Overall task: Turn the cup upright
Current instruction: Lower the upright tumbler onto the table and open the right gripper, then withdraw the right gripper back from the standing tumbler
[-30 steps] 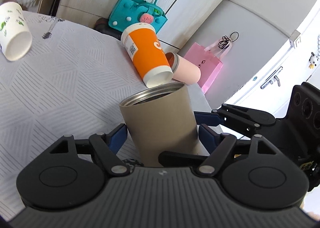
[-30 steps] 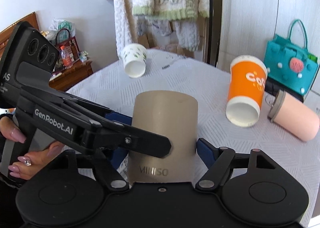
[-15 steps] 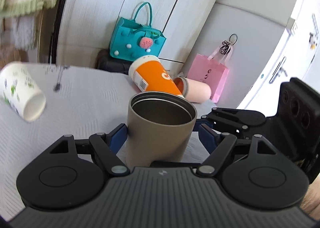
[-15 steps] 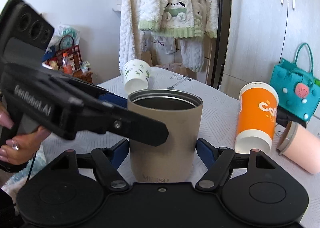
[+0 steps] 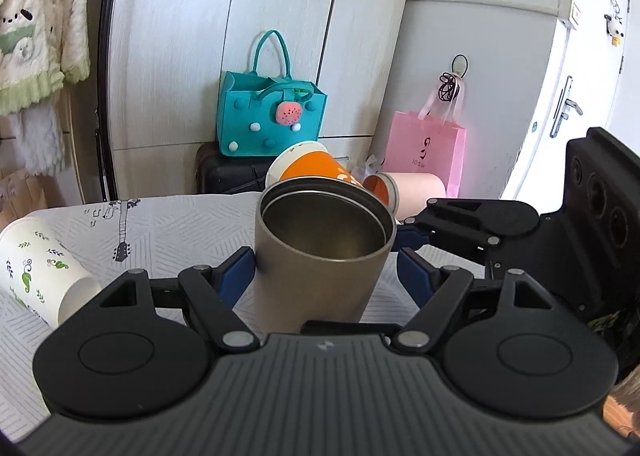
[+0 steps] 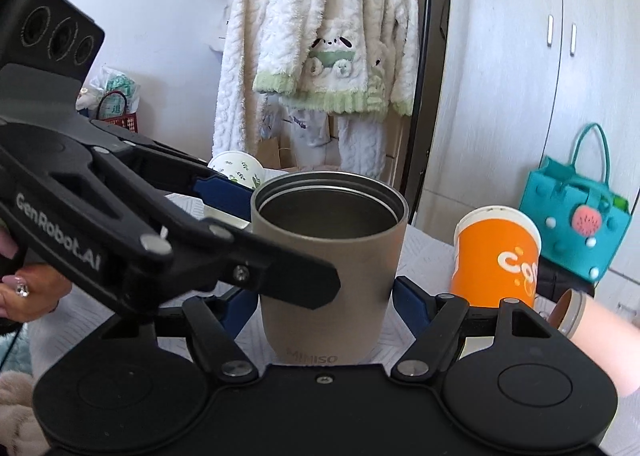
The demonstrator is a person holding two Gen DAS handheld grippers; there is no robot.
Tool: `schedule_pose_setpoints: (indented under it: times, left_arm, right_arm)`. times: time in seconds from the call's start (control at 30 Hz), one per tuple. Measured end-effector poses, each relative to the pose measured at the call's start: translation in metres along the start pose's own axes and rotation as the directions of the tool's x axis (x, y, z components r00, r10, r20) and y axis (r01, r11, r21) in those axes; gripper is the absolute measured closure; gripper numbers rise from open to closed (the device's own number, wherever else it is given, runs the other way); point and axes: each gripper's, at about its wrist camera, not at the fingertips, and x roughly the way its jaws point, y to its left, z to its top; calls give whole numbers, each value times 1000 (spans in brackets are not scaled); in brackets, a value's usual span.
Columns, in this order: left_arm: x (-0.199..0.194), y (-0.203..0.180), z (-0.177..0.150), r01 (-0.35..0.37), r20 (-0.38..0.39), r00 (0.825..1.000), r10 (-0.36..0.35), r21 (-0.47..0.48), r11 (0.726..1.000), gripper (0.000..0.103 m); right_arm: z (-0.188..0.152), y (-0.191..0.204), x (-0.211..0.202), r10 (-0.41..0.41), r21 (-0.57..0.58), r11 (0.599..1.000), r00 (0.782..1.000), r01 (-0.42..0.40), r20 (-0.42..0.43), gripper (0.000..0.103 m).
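A taupe metal cup stands mouth up, a little tilted, on the white table. It also shows in the right wrist view. My left gripper has its blue pads against both sides of the cup. My right gripper straddles the same cup from another side, its blue pads close to the wall. The left gripper's finger crosses in front of the cup in the right wrist view.
An orange paper cup, a pink tumbler and a white leaf-print cup lie on the table around the metal cup. A teal bag and a pink bag stand past the table edge by the cupboards.
Both grippers have turned the metal cup from leaning on its side to mouth up. The views have swung level with the table.
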Motion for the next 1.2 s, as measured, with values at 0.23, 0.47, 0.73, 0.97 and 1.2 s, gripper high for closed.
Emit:
schedule_pose_setpoints:
  times: [0.23,0.47,0.73,0.97,1.2]
  left_arm:
    - [4,-10,-4,-41,46,998,37,86,995,26]
    - [3,-13,-6,-53,47,998,48,93,994,26]
    - [8,-9,-11,-45,43,998,42,68,997,26]
    - [-12,-2,-17,-70,52,996,71,-24,997,25]
    - [-45,-4,-31,-116,97,987,124,-92,989,22]
  right_arm:
    - [-2,-3,3,-26,17,1000,999,25,29,24]
    - [-7,5,1,-54,15,998,997,53,48,24]
    - [-10,1,7,-51,56,997,998,49,45,24]
    - [-10,4,-14,-69,91,994,995,62,77,18]
    - [-23,22,-45,-143,142,982,984,127,110,16]
